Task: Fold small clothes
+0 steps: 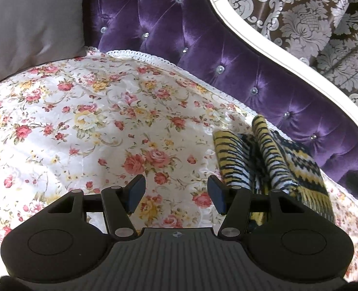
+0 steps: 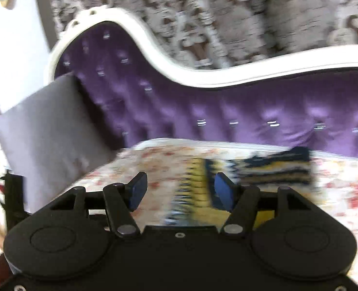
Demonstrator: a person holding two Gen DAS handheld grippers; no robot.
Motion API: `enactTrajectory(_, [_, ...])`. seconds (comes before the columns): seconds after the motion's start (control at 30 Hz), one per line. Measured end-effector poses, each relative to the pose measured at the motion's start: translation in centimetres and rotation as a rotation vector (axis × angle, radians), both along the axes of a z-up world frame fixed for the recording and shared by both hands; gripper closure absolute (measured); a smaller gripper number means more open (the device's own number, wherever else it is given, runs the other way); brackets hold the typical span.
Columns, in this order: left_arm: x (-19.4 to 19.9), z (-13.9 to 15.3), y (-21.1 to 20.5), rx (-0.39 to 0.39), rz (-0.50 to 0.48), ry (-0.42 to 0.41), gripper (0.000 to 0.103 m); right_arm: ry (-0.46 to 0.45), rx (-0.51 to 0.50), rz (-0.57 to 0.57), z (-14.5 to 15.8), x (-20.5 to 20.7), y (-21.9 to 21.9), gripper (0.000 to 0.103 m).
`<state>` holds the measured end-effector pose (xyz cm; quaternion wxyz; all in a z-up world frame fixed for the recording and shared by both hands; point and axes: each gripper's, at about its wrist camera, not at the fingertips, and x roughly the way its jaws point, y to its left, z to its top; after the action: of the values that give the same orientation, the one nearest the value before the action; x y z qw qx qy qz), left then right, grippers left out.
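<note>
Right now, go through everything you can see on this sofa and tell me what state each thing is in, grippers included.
Left gripper: open, nothing between the jaws, over the floral cover.
Right gripper: open, holding nothing, the garment behind it.
Yellow, black and white patterned knit garment: lying bunched in raised folds on the cover, not neatly folded.
Floral cover: spread over the seat, slightly rumpled.
Grey cushion: propped against the tufted purple backrest.

A purple tufted sofa back (image 1: 169, 31), studded with small crystal buttons (image 1: 219, 68), curves under a white frame rail (image 1: 263, 38). Behind it is brown wallpaper (image 1: 307, 12) with pale damask scrolls. A grey cushion (image 1: 31, 21) leans at the sofa's end, on a floral seat cover (image 1: 87, 121) edged with white lace.
</note>
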<state>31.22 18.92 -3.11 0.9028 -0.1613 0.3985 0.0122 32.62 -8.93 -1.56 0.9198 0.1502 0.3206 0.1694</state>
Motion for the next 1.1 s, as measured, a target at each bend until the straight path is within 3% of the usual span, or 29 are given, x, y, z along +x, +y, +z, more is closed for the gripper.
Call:
enactTrajectory(0.13, [0.0, 0.2, -1.1, 0.015, -0.033, -0.011, 0.048, 0.078, -0.059, 0.005, -3.1, -1.1, 0.1, 0.047])
enactTrajectory(0.27, [-0.1, 0.2, -2.2, -0.042, -0.106, -0.028, 0.048, 0.162, -0.073, 0.152, -6.6, -3.0, 2.9, 0.047])
enactTrajectory(0.43, [-1.0, 0.5, -3.8, -0.159, -0.243, -0.065, 0.045, 0.059, -0.035, 0.177, -5.7, -6.5, 2.1, 0.045])
enactTrajectory(0.5, [-1.6, 0.5, -4.9, -0.185, -0.291, -0.061, 0.038, 0.019, -0.117, 0.119, -5.0, -8.0, 1.2, 0.041])
enactTrajectory(0.57, [-2.4, 0.5, -6.2, -0.164, -0.347, -0.062, 0.037, -0.012, -0.227, 0.041, -4.8, -9.3, 0.3, 0.038])
enactTrajectory(0.67, [-3.6, 0.0, -8.6, -0.088, -0.436, -0.06, 0.036, 0.038, -0.306, -0.048, -5.3, -10.3, -1.7, 0.037])
enactTrajectory(0.8, [-2.9, -1.8, -10.4, 0.0, -0.433, -0.011, 0.036, 0.075, -0.306, -0.074, -6.9, -10.6, -3.1, 0.037])
enactTrajectory(0.93, [-1.6, -2.8, -10.3, -0.022, -0.395, 0.001, 0.038, 0.073, -0.277, -0.072, -7.6, -10.6, -3.1, 0.037])
enactTrajectory(1.0, [-1.3, -3.0, -10.3, -0.039, -0.411, -0.002, 0.043, 0.065, -0.26, -0.064, -7.6, -10.7, -3.2, 0.037])
enactTrajectory(1.1, [-1.4, -3.3, -10.8, -0.041, -0.404, -0.027, 0.085, 0.057, -0.243, -0.05, -7.5, -10.7, -2.9, 0.036])
